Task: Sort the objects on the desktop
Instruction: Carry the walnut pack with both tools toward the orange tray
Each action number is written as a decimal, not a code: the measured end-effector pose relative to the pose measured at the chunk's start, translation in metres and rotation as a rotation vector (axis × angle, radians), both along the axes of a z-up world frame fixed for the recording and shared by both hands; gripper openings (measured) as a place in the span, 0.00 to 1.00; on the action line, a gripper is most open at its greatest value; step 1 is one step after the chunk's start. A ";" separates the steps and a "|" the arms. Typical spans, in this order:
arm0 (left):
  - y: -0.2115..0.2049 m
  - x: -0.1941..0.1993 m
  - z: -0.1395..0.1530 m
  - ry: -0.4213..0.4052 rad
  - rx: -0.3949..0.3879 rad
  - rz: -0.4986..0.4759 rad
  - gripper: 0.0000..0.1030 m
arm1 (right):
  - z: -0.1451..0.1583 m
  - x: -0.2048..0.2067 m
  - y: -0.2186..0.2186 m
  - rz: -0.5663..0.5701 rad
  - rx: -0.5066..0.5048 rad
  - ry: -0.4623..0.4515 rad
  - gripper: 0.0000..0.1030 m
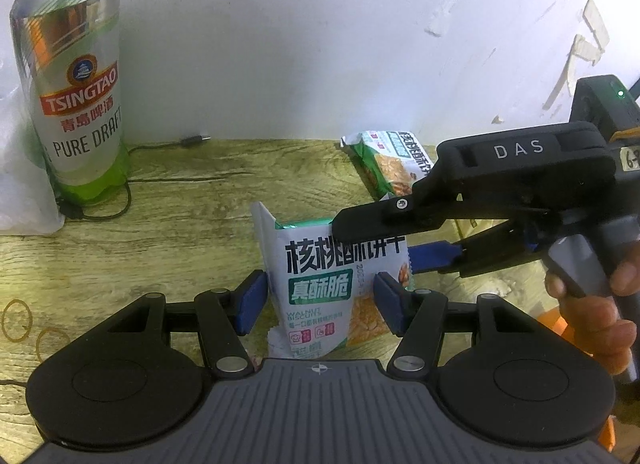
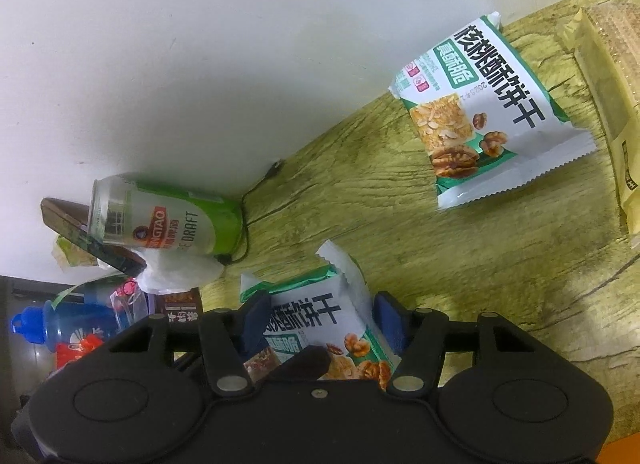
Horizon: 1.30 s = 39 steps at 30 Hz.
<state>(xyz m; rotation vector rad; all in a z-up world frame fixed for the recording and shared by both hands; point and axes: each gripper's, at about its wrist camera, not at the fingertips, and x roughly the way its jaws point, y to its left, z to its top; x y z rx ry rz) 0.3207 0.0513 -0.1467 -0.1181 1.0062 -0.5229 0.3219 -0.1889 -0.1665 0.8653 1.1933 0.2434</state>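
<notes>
Left tool and right tool both clamp upright white-green walnut biscuit packet, crimped edges.

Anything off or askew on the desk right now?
One oddity: both tongs are on the same walnut biscuit packet, which stands on end between the left tongs while the right tongs pinch its top. The second packet lies flat; the beer can stands upright.

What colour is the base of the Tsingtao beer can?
Bright green on the Tsingtao beer can, clearest in the left wrist view.
</notes>
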 end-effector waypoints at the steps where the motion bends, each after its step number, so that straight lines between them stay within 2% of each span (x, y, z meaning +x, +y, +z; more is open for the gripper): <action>1: 0.000 0.001 -0.002 0.001 0.004 0.000 0.58 | -0.001 0.000 0.000 0.000 -0.001 0.002 0.55; 6: -0.001 0.004 -0.009 0.003 0.020 0.001 0.57 | -0.010 0.005 0.002 0.000 -0.024 0.017 0.55; 10: 0.003 0.005 -0.013 0.006 0.027 0.009 0.61 | -0.018 0.009 0.003 -0.006 -0.047 0.024 0.55; 17: 0.014 0.001 -0.015 0.003 0.015 0.022 0.65 | -0.017 0.002 -0.008 -0.024 -0.078 0.013 0.55; 25: 0.011 -0.002 -0.018 -0.021 -0.012 0.006 0.57 | -0.009 -0.004 -0.002 0.020 -0.123 -0.009 0.55; 28: 0.008 -0.004 -0.017 -0.030 -0.019 -0.008 0.50 | -0.010 -0.004 0.001 0.028 -0.120 -0.005 0.45; 30: 0.006 -0.006 -0.016 -0.037 -0.019 -0.020 0.45 | -0.011 -0.004 0.003 0.027 -0.112 -0.004 0.43; 31: 0.005 -0.006 -0.015 -0.041 -0.017 -0.025 0.45 | -0.010 -0.005 0.005 0.035 -0.111 -0.009 0.40; 39: 0.000 -0.010 -0.006 -0.047 -0.008 -0.029 0.42 | 0.002 -0.005 0.016 0.070 -0.157 -0.036 0.40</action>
